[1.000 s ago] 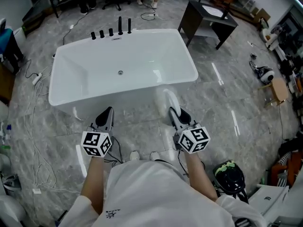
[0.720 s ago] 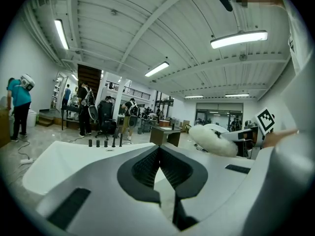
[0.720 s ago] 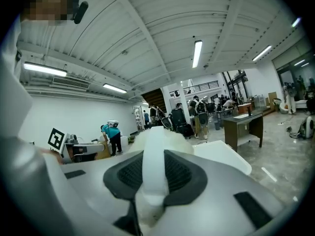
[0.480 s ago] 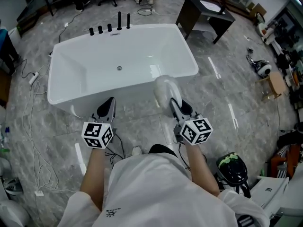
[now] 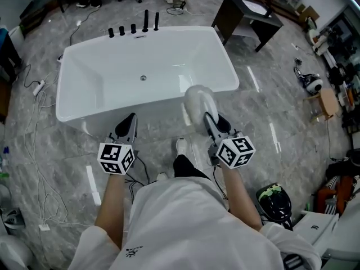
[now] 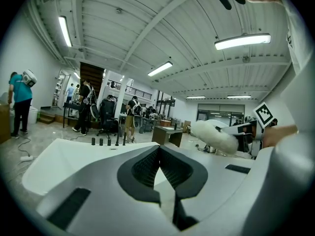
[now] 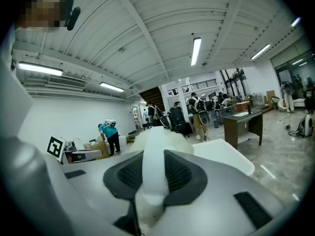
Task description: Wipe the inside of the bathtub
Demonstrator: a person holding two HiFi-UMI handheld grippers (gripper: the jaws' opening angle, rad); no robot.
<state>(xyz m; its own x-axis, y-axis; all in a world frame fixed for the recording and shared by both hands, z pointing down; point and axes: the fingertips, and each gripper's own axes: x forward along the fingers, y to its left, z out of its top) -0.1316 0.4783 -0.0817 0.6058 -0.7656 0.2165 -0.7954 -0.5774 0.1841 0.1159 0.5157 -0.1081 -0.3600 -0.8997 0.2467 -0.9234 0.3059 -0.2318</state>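
A white freestanding bathtub stands on the grey marble floor ahead of me, with a drain in its bottom and black tap fittings on its far rim. My right gripper is shut on the handle of a fluffy white wiping mitt, which hangs over the tub's near right rim. That mitt also fills the gap between the jaws in the right gripper view. My left gripper is shut and holds nothing, just short of the tub's near wall; its jaws meet.
A dark side table stands beyond the tub's right corner. Cables trail over the floor at the left. A helmet lies on the floor at my right. People stand and work in the background.
I have stepped closer to the tub, one foot now forward. The right gripper has carried the mitt up and forward, from beside the tub's wall to over its rim. The left gripper barely moved.
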